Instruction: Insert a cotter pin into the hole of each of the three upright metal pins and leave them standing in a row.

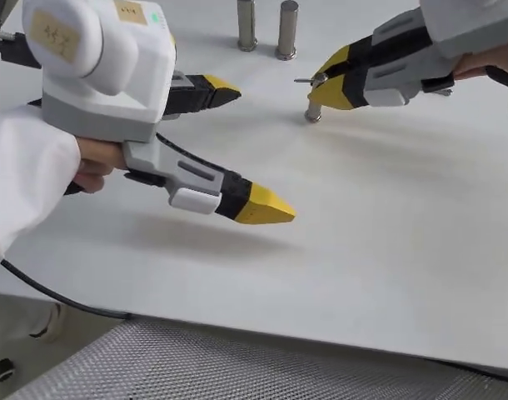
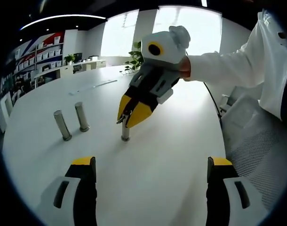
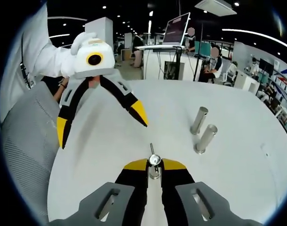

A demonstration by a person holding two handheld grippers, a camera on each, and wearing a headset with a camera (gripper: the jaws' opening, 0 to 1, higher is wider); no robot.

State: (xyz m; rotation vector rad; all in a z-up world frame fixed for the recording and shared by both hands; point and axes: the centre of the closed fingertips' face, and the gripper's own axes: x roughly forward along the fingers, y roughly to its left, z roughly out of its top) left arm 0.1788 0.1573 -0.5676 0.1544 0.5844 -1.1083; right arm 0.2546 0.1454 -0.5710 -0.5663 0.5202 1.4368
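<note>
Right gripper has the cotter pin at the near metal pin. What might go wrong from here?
1. The near metal pin stands free under the right gripper. The left gripper is open and apart from it, so a sideways push may topple it.
2. The cotter pin is pinched at the very jaw tips and might slip or twist.
3. The two other metal pins stand nearby, so a wide swing could knock them.
</note>
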